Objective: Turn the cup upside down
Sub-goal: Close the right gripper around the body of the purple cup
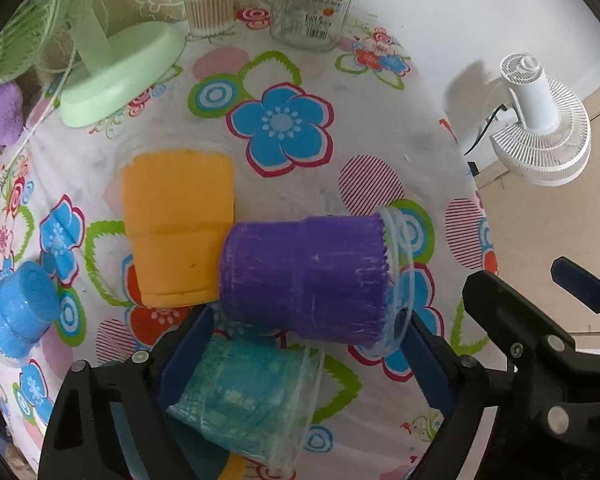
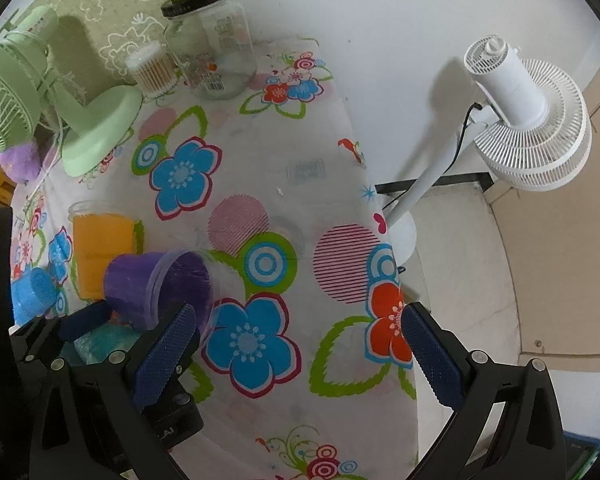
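My left gripper [image 1: 308, 328] is shut on the purple cup [image 1: 304, 276], held on its side above the table with its clear rim to the right. It also shows in the right wrist view [image 2: 156, 288], mouth facing the camera. A teal cup [image 1: 244, 396] lies on its side under the left gripper. An orange cup [image 1: 178, 224] and a blue cup [image 1: 18, 312] stand upside down on the flowered tablecloth [image 1: 340, 152]. My right gripper [image 2: 296, 356] is open and empty over the table's right part, beside the purple cup.
A green desk fan [image 1: 120, 76], a cotton-swab tub [image 1: 208, 4] and a glass jar [image 1: 312, 4] stand at the back. A purple plush [image 1: 0, 116] lies at the left. A white standing fan [image 2: 520, 120] is beyond the table's right edge [image 2: 392, 264].
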`<action>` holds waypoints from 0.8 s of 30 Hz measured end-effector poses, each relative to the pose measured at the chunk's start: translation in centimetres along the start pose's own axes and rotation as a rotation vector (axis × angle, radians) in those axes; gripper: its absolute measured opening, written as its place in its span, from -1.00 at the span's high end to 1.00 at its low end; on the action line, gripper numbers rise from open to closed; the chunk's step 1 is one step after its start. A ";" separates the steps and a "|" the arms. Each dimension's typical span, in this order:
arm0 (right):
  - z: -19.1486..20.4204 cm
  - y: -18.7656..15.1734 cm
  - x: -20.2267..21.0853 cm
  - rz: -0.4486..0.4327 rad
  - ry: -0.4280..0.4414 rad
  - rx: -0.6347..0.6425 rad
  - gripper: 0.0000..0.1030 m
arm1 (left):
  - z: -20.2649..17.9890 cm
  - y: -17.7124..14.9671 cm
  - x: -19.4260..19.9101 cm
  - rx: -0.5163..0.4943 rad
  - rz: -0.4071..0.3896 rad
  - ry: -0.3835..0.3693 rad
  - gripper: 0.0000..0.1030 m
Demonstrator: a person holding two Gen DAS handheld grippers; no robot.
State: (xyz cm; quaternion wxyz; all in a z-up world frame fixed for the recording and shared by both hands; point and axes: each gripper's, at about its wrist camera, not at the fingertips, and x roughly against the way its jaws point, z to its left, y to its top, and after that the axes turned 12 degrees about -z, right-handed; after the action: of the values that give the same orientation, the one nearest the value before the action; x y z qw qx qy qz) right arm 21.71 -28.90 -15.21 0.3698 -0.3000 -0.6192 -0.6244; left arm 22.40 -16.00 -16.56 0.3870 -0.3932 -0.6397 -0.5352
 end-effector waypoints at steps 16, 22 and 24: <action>-0.2 0.0 -0.2 0.009 -0.002 -0.031 -1.00 | -0.2 0.6 -0.6 -0.030 -0.055 0.023 -0.53; 0.6 0.4 2.1 -0.028 -0.003 -0.031 -1.00 | 0.1 0.9 2.1 -0.055 -0.110 0.012 -0.53; 0.9 0.5 3.2 -0.043 -0.006 -0.028 -1.00 | -0.3 1.1 3.0 -0.065 -0.127 0.001 -0.53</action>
State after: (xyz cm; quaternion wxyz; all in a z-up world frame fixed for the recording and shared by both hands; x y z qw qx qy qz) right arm 20.32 -28.32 -12.18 0.3503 -0.2938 -0.6177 -0.6399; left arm 22.27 -15.88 -13.41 0.3398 -0.3639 -0.6454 -0.5794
